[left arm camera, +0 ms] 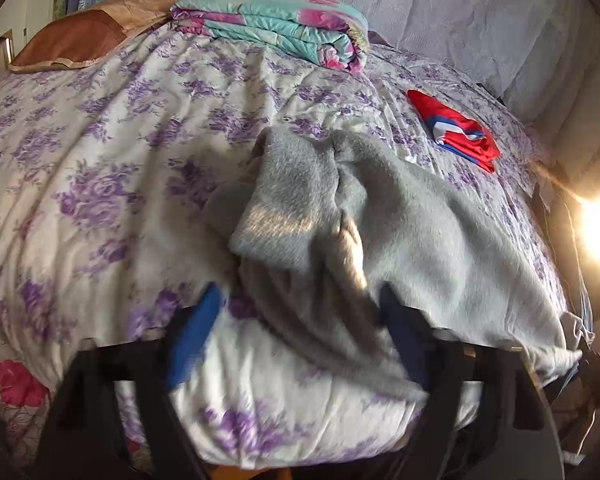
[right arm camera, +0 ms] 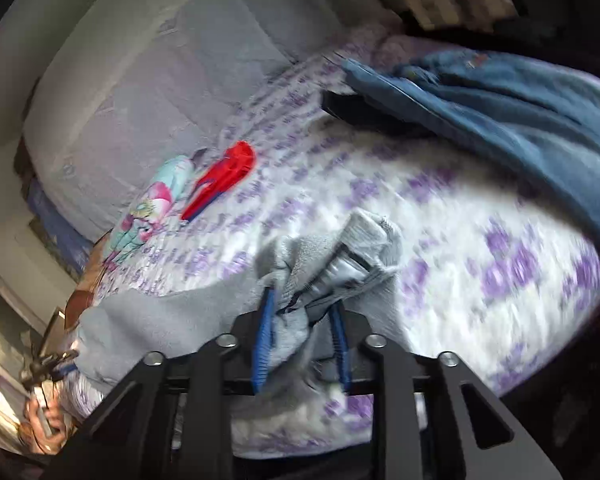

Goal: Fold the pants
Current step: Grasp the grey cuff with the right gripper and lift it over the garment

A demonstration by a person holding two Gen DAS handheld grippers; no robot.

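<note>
Pants (left arm camera: pixel 340 216) lie bunched on the bed (left arm camera: pixel 100 152); right tongs (right arm camera: pixel 300 312) clamp their fabric, left tongs (left arm camera: pixel 300 300) gape wide.

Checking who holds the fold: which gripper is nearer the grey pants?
Right. The right gripper is shut on the grey pants, fabric bunched between its fingers. The left gripper is open, its fingers astride a fold.

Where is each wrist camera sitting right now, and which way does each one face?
Left wrist: low at the bed's near edge, facing across the purple-flowered bedspread; open left gripper straddles the grey fleece pants.
Right wrist: above the bed, tilted, facing down; right gripper clamps bunched pants fabric.
Shared: pants, bedspread, red-and-blue folded garment, turquoise floral folded quilt.
</note>
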